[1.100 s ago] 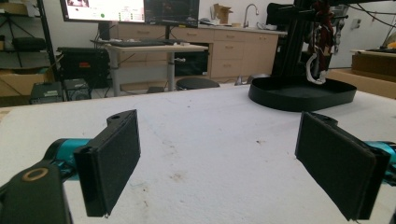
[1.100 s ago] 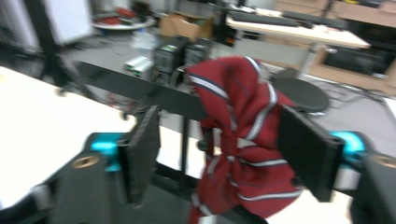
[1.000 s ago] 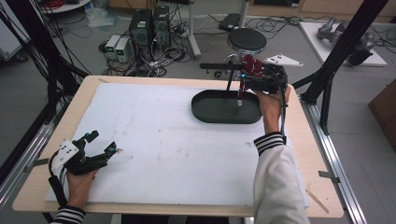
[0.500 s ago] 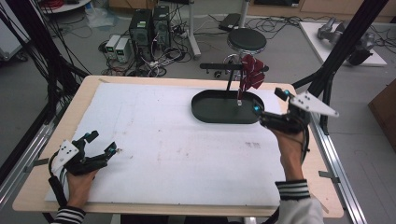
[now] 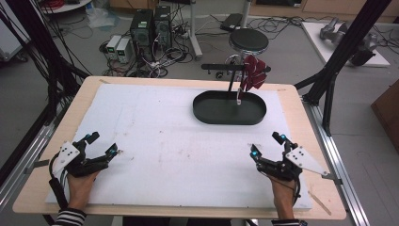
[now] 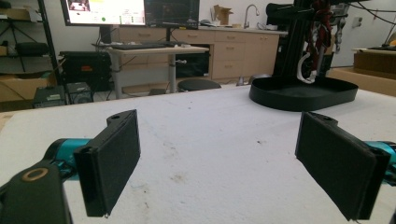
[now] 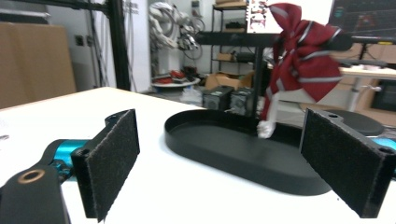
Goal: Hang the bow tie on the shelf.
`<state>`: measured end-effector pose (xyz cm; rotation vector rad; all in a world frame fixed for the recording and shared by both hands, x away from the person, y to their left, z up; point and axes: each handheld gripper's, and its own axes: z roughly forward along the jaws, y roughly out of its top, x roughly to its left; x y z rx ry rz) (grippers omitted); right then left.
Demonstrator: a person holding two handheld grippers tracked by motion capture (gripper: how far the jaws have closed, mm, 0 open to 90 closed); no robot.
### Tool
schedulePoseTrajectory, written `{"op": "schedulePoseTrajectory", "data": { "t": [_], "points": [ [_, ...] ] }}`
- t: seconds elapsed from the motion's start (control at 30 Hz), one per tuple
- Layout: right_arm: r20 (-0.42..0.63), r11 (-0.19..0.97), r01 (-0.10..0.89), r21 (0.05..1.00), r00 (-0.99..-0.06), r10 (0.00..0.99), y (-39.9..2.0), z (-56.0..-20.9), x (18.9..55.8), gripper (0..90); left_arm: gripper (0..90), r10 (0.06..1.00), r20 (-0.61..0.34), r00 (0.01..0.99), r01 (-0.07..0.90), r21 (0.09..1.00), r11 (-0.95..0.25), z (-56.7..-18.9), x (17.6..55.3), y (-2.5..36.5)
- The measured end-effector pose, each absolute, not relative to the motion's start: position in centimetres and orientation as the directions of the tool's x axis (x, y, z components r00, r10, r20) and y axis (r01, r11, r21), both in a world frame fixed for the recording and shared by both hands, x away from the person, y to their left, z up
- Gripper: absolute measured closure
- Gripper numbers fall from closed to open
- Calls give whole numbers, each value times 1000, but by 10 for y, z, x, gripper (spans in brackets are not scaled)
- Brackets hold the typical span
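A black oval tray [image 5: 201, 111] sits at the far right of the white mat, with a black stand [image 5: 221, 67] rising from it. A dark red striped cloth [image 5: 254, 74] hangs from the stand's bar, a white hook [image 6: 306, 65] dangling under it. My right gripper [image 5: 267, 145] rests low near the front right of the mat, well short of the tray [image 7: 224, 140] and cloth [image 7: 303, 60]. Its jaws have just been opening and stand open with nothing between them. My left gripper [image 5: 104, 143] lies at the front left, open and empty, facing the distant tray [image 6: 303, 95].
The white mat [image 5: 160, 141] covers a wooden table [image 5: 291, 89]. Black frame posts [image 5: 339, 56] stand at the right and left edges. Behind the table are a round stool [image 5: 248, 40], computers [image 5: 150, 26] and cables on the floor.
My right gripper has come away from the stand and cloth, moving toward the front right and down to the mat. The cloth stays hanging on the bar. The left gripper has not moved.
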<state>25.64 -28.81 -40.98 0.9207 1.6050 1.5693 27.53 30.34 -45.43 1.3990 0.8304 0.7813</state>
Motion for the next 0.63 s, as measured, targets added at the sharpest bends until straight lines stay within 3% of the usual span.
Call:
{"op": "schedulePoseTrajectory", "data": {
  "t": [0.23, 0.63],
  "points": [
    [8, 22, 55, 998, -495, 869, -277, -446, 261, 111, 144, 860, -29, 509, 11, 1000, 28, -454, 275, 303],
    [-14, 45, 52, 998, -492, 870, -274, -453, 259, 111, 144, 860, -30, 509, 13, 1000, 27, -454, 275, 304]
  ]
}}
